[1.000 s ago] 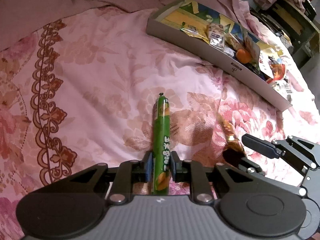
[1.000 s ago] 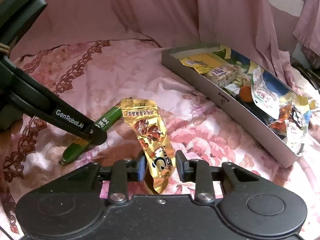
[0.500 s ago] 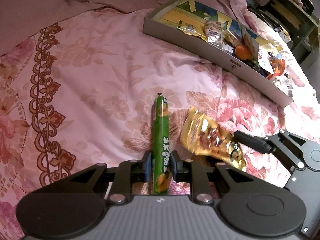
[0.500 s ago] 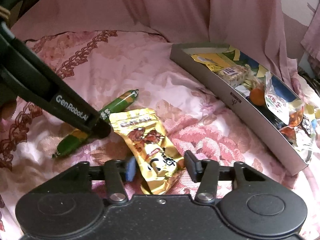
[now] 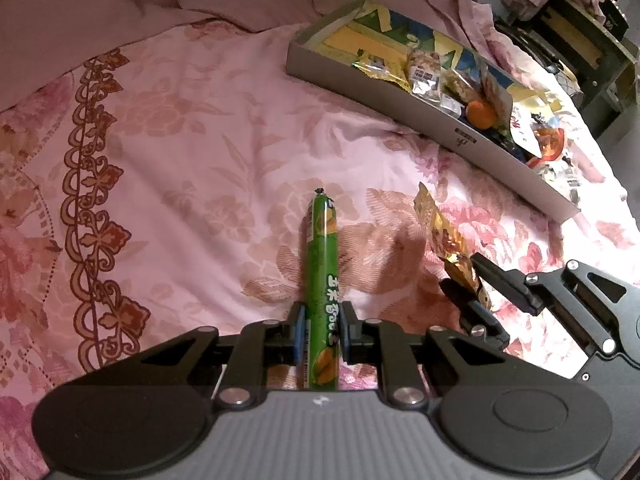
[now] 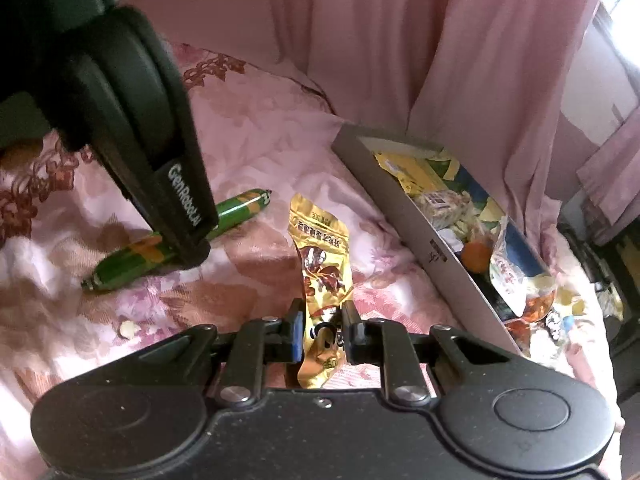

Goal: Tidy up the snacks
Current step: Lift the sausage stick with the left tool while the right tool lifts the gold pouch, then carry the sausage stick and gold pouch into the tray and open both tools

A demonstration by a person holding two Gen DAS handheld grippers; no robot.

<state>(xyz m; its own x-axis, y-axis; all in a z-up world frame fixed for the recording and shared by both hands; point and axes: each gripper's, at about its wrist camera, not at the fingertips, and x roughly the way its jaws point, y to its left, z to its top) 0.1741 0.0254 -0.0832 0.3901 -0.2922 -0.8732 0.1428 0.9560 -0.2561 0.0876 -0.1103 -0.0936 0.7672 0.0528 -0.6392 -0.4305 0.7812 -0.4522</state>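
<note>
- Pinching a green sausage stick lengthwise, the left gripper sits low centre in its own view, over the floral bedspread.
- The right gripper clamps the gold pouch, whose long axis points up-frame.
- The grey tray of snacks lies toward the right of both views, nearer the right gripper.
- The tray's far end is cut off, and its contents are jumbled.
</note>
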